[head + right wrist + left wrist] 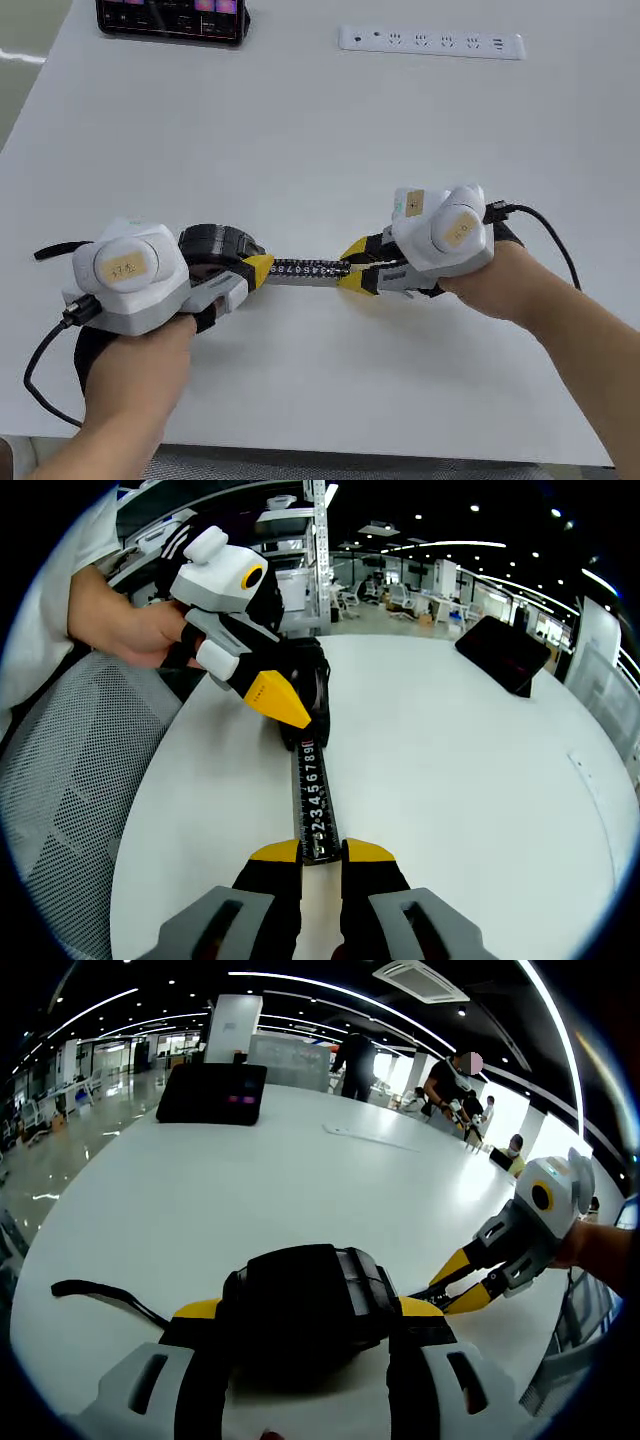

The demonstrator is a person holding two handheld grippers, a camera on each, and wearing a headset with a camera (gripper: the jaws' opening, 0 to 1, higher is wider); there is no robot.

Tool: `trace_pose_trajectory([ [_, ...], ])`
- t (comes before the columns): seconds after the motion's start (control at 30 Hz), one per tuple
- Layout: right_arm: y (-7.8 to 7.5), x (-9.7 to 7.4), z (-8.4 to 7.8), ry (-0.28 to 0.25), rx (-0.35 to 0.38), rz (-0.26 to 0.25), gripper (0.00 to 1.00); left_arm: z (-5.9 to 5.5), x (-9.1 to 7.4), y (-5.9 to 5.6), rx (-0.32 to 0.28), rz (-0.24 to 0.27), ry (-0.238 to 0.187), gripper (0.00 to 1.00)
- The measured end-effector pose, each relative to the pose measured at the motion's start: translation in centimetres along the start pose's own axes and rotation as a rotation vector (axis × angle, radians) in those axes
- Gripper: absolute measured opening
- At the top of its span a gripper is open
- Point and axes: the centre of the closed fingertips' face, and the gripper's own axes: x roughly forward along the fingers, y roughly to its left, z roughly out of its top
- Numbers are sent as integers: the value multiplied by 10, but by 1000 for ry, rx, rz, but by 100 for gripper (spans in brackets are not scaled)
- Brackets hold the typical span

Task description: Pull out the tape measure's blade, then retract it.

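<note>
White table point(300, 120), matte and smooth, with a big open office and ceiling lights behind. Power strip point(432, 42) sits at approx 1 o'clock on the far side and a dark tablet point(172, 18) at 11, both well apart from the work.

Tape measure point(215, 248) is near the front edge, at approx 8 o'clock in the head view. It has a round black case w/ a chunky ribbed shell, prob plastic. Left hand-held gripper point(255, 270) is clamped around it, one yellow tip on each side of the case.

Blade point(310, 268) is a thin flat strip, dark w/ white digits. Only a short length is out, bridging the gap btw the two grippers. Right hand-held gripper point(352, 265) is pinched narrow on the blade's free end.

The bit that matters: the blade's long axis runs 9-to-3 in the head view, w/ the case at 9 o'clock from the right gripper. In the right gripper view it's dead ahead at 12. So imo any more pull goes straight toward 3, and the retract feeds back toward 9. Keep it in line w/ the strip, bc a sideways twist would prob kink it.
</note>
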Motion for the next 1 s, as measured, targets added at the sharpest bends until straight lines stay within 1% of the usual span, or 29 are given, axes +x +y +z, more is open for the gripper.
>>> trace_pose_trajectory([
  [0.17,2,7,7,-25,13,11,11,0,0,1,-5,-5,4,60],
  [0.53,5,24,24,-56,16,24,11,0,0,1,-8,-9,3,60],
  [1.0,5,37,37,-82,20,37,11,1,0,1,-14,-10,3,61],
])
